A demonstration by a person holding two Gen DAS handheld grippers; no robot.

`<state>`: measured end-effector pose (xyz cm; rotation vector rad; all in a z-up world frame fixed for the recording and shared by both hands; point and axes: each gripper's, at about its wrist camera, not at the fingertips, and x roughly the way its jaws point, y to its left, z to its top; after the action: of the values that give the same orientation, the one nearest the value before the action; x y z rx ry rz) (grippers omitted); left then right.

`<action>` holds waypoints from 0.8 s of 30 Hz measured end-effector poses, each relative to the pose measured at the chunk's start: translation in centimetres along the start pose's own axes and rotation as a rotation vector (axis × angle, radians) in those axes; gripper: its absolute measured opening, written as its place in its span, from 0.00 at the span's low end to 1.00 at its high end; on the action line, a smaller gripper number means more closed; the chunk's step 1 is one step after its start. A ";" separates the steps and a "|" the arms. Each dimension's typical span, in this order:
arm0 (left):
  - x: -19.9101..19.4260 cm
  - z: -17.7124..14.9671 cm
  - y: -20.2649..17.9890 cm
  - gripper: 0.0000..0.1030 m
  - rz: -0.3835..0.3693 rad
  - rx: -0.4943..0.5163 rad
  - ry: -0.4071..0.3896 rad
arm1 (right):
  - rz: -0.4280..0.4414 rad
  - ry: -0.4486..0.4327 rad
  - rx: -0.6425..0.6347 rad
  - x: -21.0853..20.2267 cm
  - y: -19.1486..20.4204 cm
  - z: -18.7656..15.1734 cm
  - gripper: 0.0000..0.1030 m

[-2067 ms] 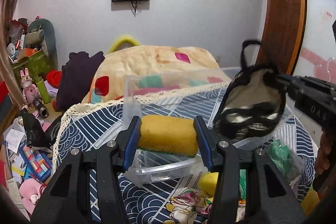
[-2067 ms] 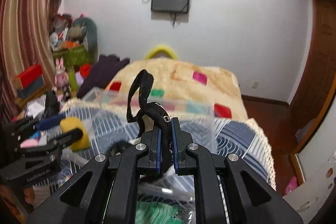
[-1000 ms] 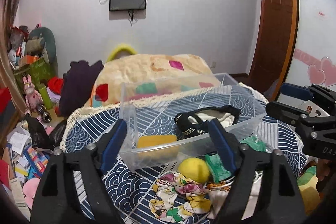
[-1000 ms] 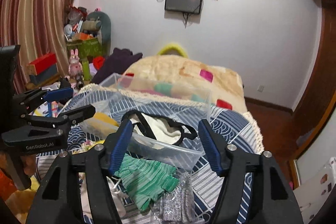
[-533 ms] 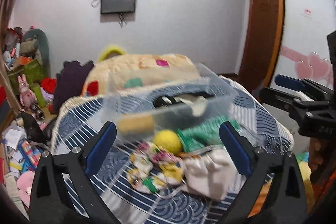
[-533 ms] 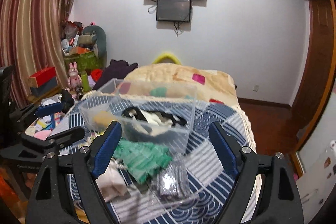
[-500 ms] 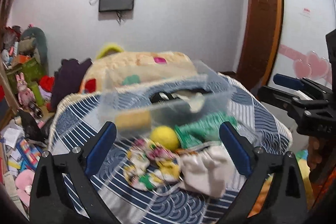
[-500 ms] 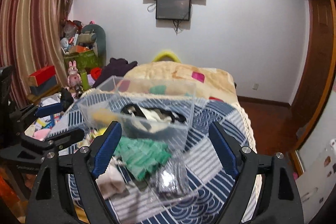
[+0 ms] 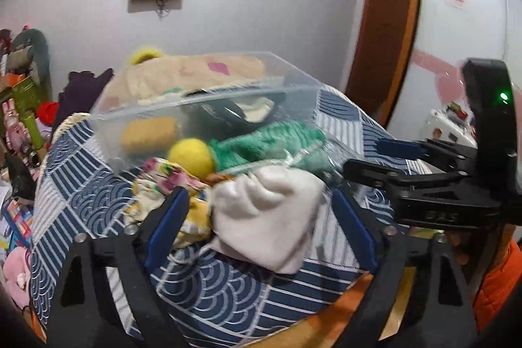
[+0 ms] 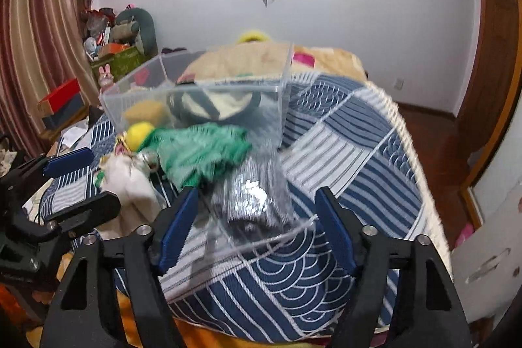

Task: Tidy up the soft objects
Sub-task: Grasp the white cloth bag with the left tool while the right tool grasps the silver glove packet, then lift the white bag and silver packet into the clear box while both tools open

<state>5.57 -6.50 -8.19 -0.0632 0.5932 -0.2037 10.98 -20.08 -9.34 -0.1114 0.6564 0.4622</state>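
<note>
1. The blue-and-white patterned cloth (image 9: 75, 185) covers the whole worktop and everything sits on it.
2. The clear plastic bin (image 10: 156, 77) stands toward the far side of the cloth. Inside it you can see a yellow sponge (image 9: 148, 132) on the left and a black-and-cream bag (image 10: 215, 103) beside it.
3. The white pouch (image 9: 267, 214) lies in front of the bin on the cloth, right between the spread fingers of the left gripper (image 9: 261, 217), which is wide apart and holding nothing. I can't tell whether the fingers touch the pouch.
4. The right gripper (image 10: 253, 217) is spread wide too, empty, with a grey sparkly item in clear wrapping (image 10: 251, 194) sitting between its fingers. It's pretty blurry, so I can't tell more.
5. The green knit piece (image 10: 202, 149) is bunched up just outside the bin's front wall, next to the pouch.
6. The floral cloth (image 9: 163, 181) is crumpled to the left of the pouch.
7. The yellow ball (image 9: 191, 155) rests against the green knit, just in front of the bin.
</note>
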 end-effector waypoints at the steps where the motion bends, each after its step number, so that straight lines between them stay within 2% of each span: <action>1: 0.2 -0.1 -0.1 0.78 -0.002 0.008 0.009 | 0.011 0.013 0.002 0.3 0.0 -0.1 0.62; 3: 0.8 -0.4 -0.4 0.73 -0.004 0.021 0.026 | 0.027 0.033 0.009 0.9 0.0 -0.3 0.56; 5: 1.2 -0.7 -0.4 0.64 0.001 0.025 0.038 | 0.032 0.049 0.013 1.3 0.0 -0.6 0.43; 7: 1.6 -0.9 0.0 0.54 0.005 0.017 0.053 | 0.037 0.064 0.014 1.6 0.0 -0.8 0.35; 11: 1.8 -1.1 1.1 0.37 -0.023 -0.027 0.070 | 0.033 0.049 0.026 1.1 -0.1 -0.9 0.25; 14: 1.2 -1.0 2.0 0.28 -0.048 -0.061 0.065 | 0.026 0.033 0.033 0.6 -0.2 -0.9 0.21; 17: 0.7 -0.7 2.7 0.23 -0.060 -0.083 0.053 | 0.006 0.011 0.030 0.0 -0.2 -0.9 0.21; 24: -0.9 0.6 3.9 0.20 -0.063 -0.117 0.005 | -0.021 -0.048 0.040 -1.8 -0.8 0.2 0.20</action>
<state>5.88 -2.51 -7.69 -0.1945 0.6084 -0.2304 10.19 -21.41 -8.18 -0.0697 0.6164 0.4299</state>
